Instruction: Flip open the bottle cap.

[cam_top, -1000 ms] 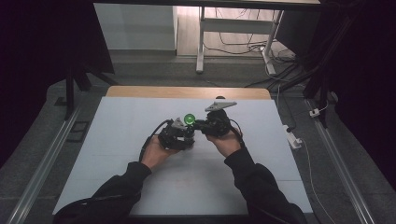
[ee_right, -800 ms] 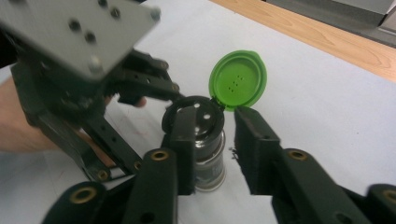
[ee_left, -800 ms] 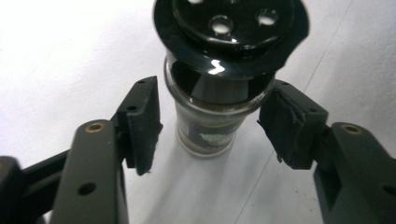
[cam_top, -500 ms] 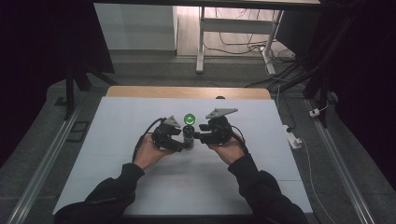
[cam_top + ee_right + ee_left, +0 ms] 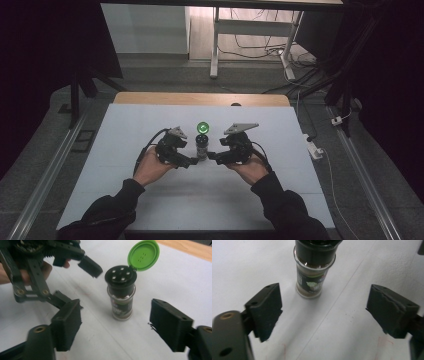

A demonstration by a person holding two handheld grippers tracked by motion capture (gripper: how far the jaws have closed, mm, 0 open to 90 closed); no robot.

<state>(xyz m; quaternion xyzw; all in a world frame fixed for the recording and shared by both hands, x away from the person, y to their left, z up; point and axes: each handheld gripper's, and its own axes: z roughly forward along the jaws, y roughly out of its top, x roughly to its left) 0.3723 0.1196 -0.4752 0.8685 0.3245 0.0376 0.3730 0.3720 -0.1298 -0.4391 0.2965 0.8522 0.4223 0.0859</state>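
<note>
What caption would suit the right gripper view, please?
Open right gripper faces upright spice jar, green flip lid raised.

Both forearms reach in low, left gripper [image 5: 192, 161] and right gripper [image 5: 214, 157] angled toward each other, jaws wide apart, tips close.

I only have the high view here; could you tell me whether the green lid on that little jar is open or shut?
Observer: Open. In the right gripper view the green lid is flipped up on its hinge above the jar.
Operator: Thank you. What is under it?
Observer: A black shaker top with several round holes.
Operator: And is either gripper holding the jar?
Observer: No. The left gripper and right gripper both have their jaws spread wide, with the jar standing free beyond them.
</note>
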